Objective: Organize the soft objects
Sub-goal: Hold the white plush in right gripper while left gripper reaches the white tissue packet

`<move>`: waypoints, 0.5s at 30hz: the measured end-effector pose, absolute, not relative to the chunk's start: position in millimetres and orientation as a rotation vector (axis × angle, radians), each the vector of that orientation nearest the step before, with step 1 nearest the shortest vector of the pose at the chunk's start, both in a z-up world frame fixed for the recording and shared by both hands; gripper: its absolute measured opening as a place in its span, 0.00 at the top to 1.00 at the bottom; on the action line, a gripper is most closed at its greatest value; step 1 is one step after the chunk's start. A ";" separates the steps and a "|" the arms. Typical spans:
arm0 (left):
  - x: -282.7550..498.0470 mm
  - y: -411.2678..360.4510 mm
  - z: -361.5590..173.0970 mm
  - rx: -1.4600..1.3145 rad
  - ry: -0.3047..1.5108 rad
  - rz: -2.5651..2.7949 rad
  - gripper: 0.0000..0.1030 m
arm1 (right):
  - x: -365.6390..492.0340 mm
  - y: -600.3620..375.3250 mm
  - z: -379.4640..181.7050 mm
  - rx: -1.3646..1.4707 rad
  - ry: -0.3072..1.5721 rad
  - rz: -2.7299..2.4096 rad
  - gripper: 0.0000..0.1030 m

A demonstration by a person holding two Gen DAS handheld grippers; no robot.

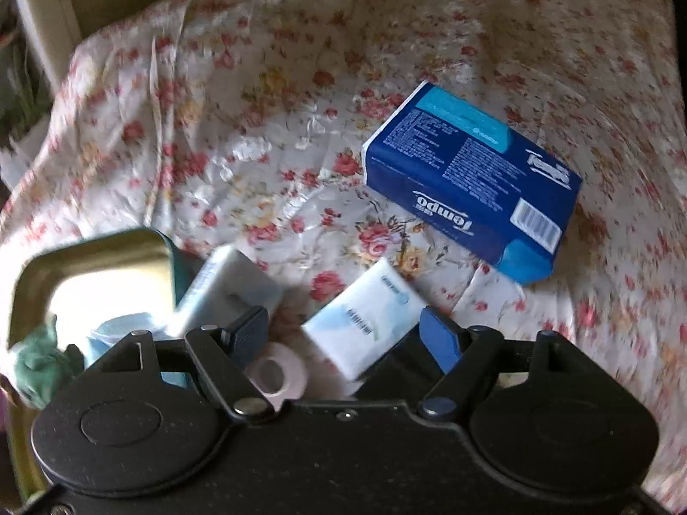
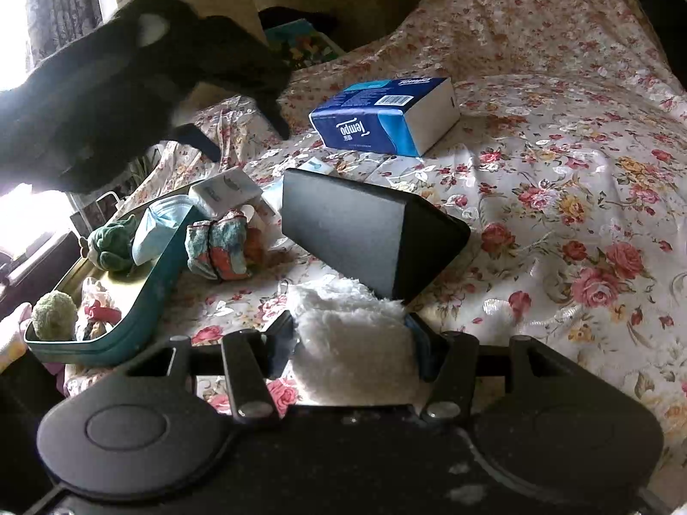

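Right wrist view: my right gripper pinches a fluffy white pad, with the teal tray at nine o'clock. My left gripper stands wide over a small tissue pack; the Tempo tissue box lies at one o'clock on the floral sheet.

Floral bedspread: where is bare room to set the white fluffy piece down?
Open bedspread lies right of the black wedge and below the Tempo tissue pack. Crowded on the left: the tray, small packets and folded towels. The right claw holds the white fluffy piece.
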State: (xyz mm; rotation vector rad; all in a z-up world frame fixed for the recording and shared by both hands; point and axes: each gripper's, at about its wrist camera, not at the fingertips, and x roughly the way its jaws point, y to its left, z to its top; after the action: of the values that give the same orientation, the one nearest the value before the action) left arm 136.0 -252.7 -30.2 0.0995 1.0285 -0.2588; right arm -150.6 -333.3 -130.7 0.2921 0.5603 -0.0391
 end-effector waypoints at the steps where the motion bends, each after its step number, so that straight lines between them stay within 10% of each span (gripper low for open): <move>1: 140.0 -255.4 -32.8 0.087 1.044 -0.248 0.29 | -151.0 -333.2 -130.8 0.291 0.558 -0.039 0.48; 15: 172.5 -274.9 -63.2 0.015 1.152 -0.128 0.29 | -155.4 -338.3 -133.3 0.323 0.528 -0.029 0.48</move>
State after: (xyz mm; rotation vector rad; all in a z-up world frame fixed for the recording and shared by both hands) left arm 172.5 -274.9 -63.2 0.0146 1.1516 -0.1284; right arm -155.4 -338.3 -133.3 0.3233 0.5283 -0.0288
